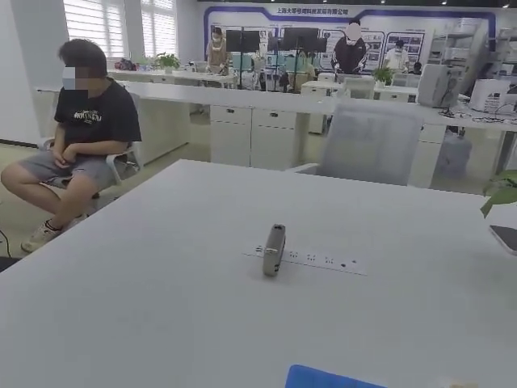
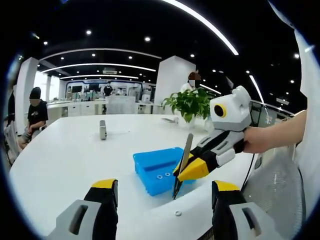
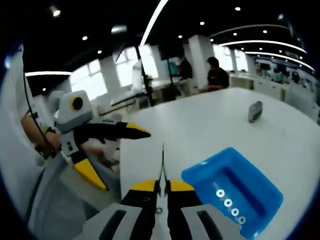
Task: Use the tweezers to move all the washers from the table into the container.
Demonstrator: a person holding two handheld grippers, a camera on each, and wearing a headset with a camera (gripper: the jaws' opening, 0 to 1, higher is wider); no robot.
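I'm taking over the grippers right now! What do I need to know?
The left gripper is open and holds nothing, low over the table.
The right gripper is shut on the tweezers, tips down beside the blue container. I cannot tell whether the tips hold anything.
Done: four washers lie in the container.
Left: one loose washer lies on the table, just outside the container. Pick it up with the tweezers and drop it in.

Nothing legible — the wall sign (image 1: 323, 11) and shirt print (image 1: 86, 117) blur.
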